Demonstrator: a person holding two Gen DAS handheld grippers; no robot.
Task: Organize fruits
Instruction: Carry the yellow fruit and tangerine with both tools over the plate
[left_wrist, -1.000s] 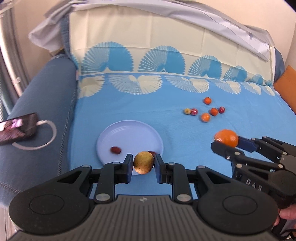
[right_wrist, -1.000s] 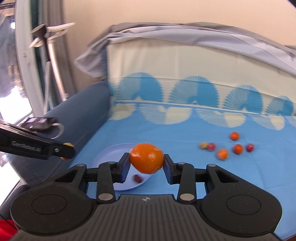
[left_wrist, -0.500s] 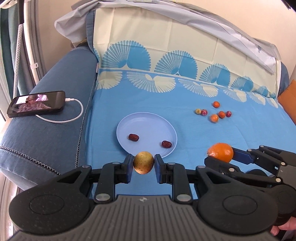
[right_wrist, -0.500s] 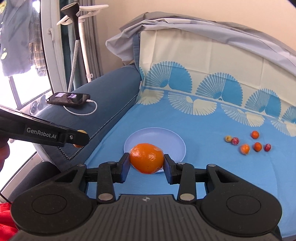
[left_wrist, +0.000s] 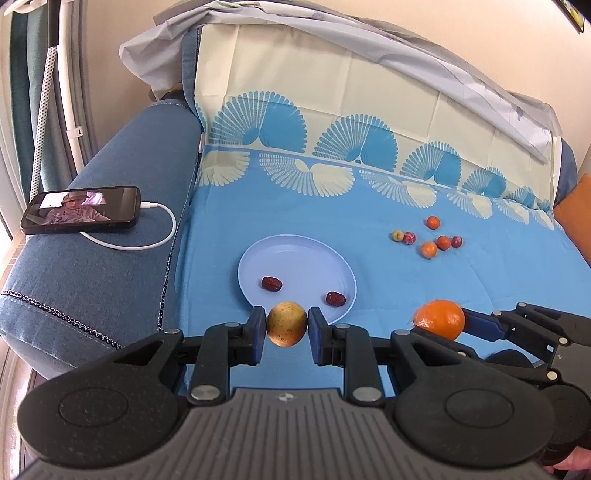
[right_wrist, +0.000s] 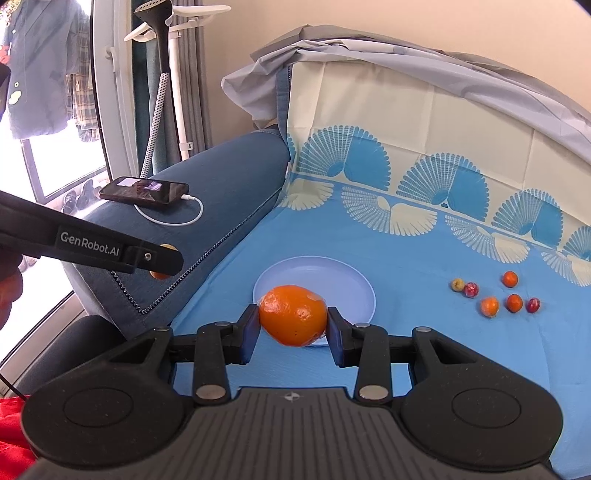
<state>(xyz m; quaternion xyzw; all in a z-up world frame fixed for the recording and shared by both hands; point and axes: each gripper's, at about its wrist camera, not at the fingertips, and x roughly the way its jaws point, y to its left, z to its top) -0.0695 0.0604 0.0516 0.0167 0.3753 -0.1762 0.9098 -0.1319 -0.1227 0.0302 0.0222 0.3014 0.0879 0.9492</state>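
While the left gripper (left_wrist: 287, 329) clamps a yellow fruit (left_wrist: 286, 328) at the plate's (left_wrist: 295, 254) near rim, ease it forward past the dates (left_wrist: 272, 283) before letting go. Seen from the right wrist, the right gripper (right_wrist: 293, 326) pinches an orange (right_wrist: 293, 315) short of the plate (right_wrist: 347, 284); open cloth lies to its right.

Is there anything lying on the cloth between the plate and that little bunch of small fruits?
Nothing: between the plate and the small fruits there is only bare blue cloth, as both views show.
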